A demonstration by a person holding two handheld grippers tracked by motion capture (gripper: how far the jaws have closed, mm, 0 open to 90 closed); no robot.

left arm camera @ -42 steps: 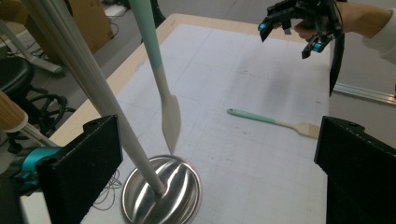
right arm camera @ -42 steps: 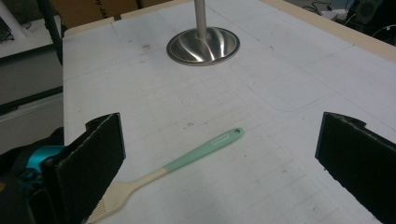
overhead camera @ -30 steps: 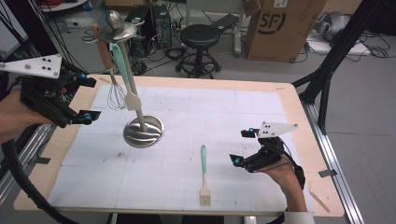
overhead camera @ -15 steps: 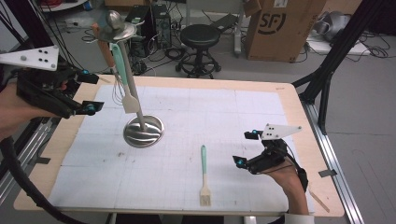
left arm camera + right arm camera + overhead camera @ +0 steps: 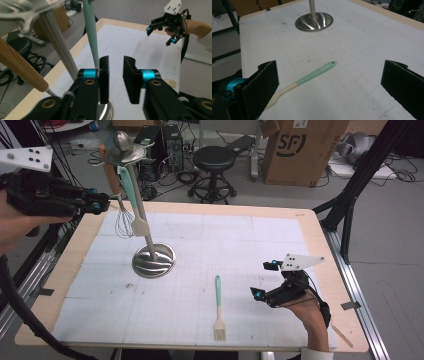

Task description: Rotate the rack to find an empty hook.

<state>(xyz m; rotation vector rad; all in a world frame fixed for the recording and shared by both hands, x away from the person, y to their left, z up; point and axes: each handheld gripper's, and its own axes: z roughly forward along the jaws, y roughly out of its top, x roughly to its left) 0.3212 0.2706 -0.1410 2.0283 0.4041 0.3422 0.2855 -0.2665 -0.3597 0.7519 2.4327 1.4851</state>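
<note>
A steel utensil stand (image 5: 153, 261) rises from a round base on the white mat; a ladle, a wooden-handled whisk (image 5: 122, 222) and a mint spatula (image 5: 134, 205) hang from its top. My left gripper (image 5: 102, 202) hovers at the left, level with the hanging utensils. In the left gripper view its jaws (image 5: 116, 61) have just been closing to a narrow gap with nothing between them, and the spatula handle (image 5: 91, 37) runs just outside one jaw. A mint-handled brush (image 5: 218, 305) lies flat near the front edge. My right gripper (image 5: 262, 279) rests right of it, wide open (image 5: 329, 72).
The wooden table edge (image 5: 320, 240) frames the mat. Behind the table stand a black stool (image 5: 214, 170) and a cardboard box (image 5: 300, 150). A black frame leg (image 5: 350, 210) rises at the right.
My left gripper has risen and come nearer the hanging utensils, and its jaws have narrowed from wide open. The right gripper and the brush have stayed put.
</note>
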